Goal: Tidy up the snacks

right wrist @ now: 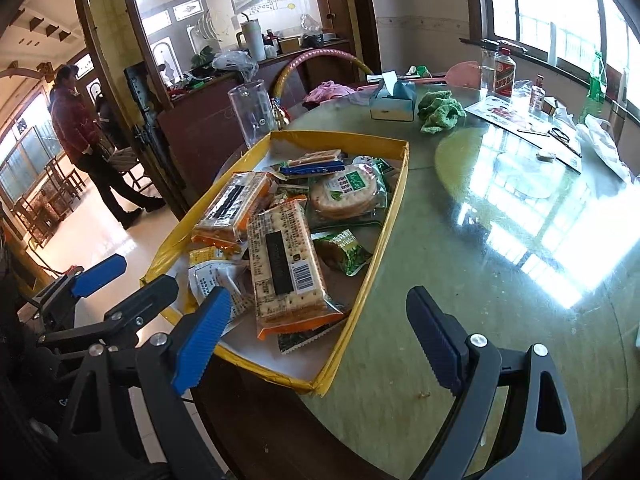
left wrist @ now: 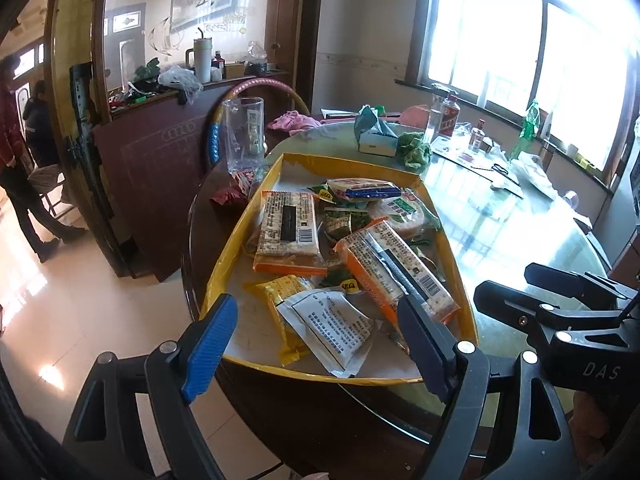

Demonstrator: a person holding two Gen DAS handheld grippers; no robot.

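Note:
A yellow shallow box (left wrist: 272, 172) (right wrist: 360, 292) on the round table holds several snack packets. Two orange cracker packs (left wrist: 288, 232) (left wrist: 400, 268) lie in it, also seen in the right wrist view (right wrist: 284, 264) (right wrist: 232, 208). A white-label packet (left wrist: 332, 324), a round biscuit pack (right wrist: 344, 190) and a green packet (right wrist: 346, 254) lie among them. My left gripper (left wrist: 316, 340) is open and empty above the box's near end. My right gripper (right wrist: 320, 344) is open and empty over the box's near right corner; it shows in the left wrist view (left wrist: 516, 284).
The glass-topped table (right wrist: 480, 260) carries a tall clear glass (right wrist: 252, 112), a tissue box (right wrist: 392, 100), a green cloth (right wrist: 440, 112), bottles (right wrist: 504, 72) and scissors (right wrist: 560, 134). A cluttered cabinet stands behind. Two people (right wrist: 76, 120) stand at the left.

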